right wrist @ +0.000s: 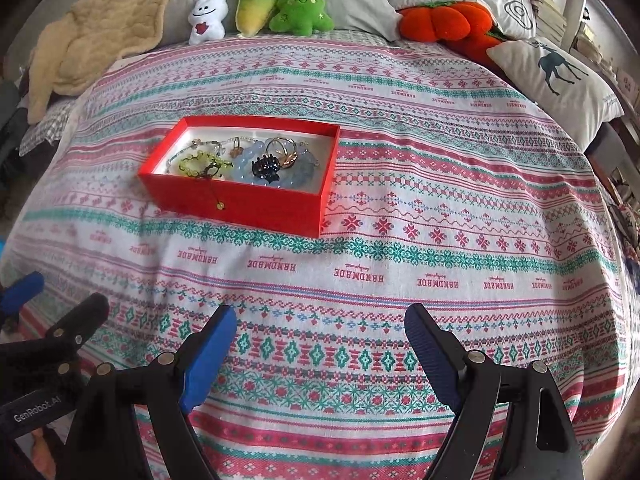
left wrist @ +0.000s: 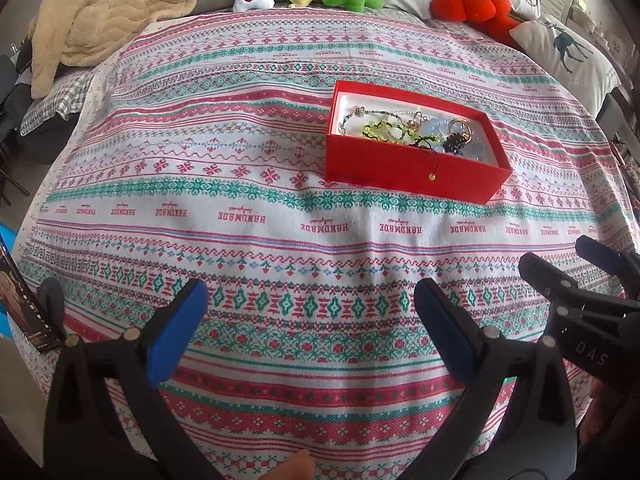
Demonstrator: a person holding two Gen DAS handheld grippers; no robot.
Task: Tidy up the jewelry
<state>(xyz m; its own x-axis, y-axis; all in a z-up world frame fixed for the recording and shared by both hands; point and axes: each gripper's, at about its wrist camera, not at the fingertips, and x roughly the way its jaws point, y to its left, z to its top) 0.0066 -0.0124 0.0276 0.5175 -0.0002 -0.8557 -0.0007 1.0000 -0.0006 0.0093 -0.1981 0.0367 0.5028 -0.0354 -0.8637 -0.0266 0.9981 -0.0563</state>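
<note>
A red box (left wrist: 408, 168) (right wrist: 240, 204) with a white lining sits on the patterned bedspread. It holds jewelry: a green bead bracelet (left wrist: 386, 130) (right wrist: 200, 164), pale blue bead bracelets (right wrist: 244, 164), gold rings (right wrist: 282, 148), a black clip (right wrist: 266, 168) and a thin bead chain (left wrist: 362, 114). A thin cord with a gold bead (left wrist: 432, 176) (right wrist: 219, 207) hangs over the front wall. My left gripper (left wrist: 310, 304) is open and empty, well short of the box. My right gripper (right wrist: 320, 330) is open and empty, below and right of the box.
Plush toys (right wrist: 260, 8) and an orange plush (right wrist: 440, 22) line the far edge. A beige blanket (left wrist: 100, 16) lies far left, a deer pillow (right wrist: 556, 76) far right. A book (left wrist: 24, 300) lies at the bed's left edge.
</note>
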